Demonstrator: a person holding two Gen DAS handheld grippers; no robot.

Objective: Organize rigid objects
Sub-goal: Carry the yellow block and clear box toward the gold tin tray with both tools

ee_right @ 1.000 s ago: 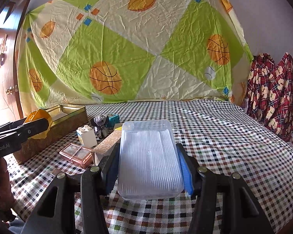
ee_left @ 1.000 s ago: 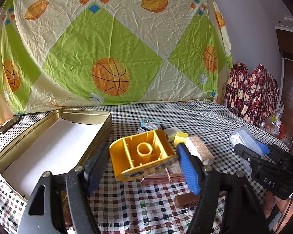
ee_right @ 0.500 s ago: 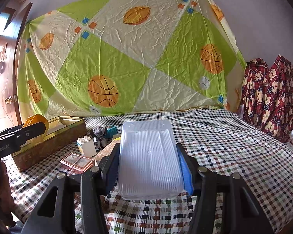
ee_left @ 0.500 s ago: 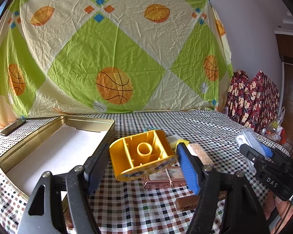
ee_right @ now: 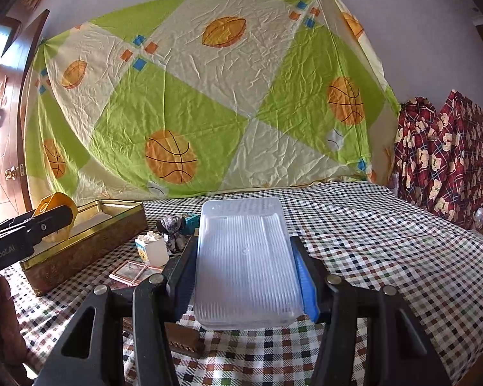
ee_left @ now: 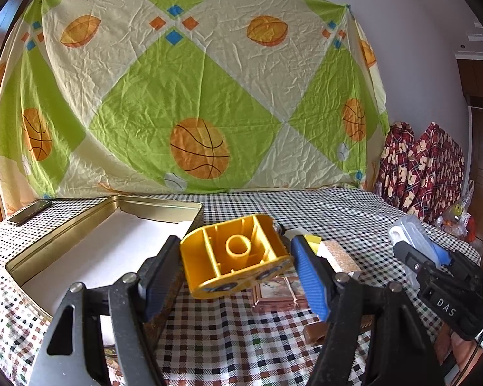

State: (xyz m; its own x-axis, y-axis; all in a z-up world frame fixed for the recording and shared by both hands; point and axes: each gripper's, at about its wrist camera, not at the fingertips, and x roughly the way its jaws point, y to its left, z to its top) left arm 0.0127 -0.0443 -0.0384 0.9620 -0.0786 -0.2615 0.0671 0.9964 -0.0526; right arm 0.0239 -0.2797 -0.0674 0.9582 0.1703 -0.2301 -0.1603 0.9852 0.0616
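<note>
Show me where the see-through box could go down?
Free: the checked cloth right of the clear box, toward the red teddy fabric. Also inside the gold tin. Crowded: the toys around the white block.

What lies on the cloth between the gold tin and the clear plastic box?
In the right wrist view: a white toy brick, a grey figurine, and a pink framed tile, between tin and box.

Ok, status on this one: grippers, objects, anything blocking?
Left gripper shut on yellow block, beside open tin. Right gripper shut on clear plastic lid. Small items on cloth; tin unobstructed.
</note>
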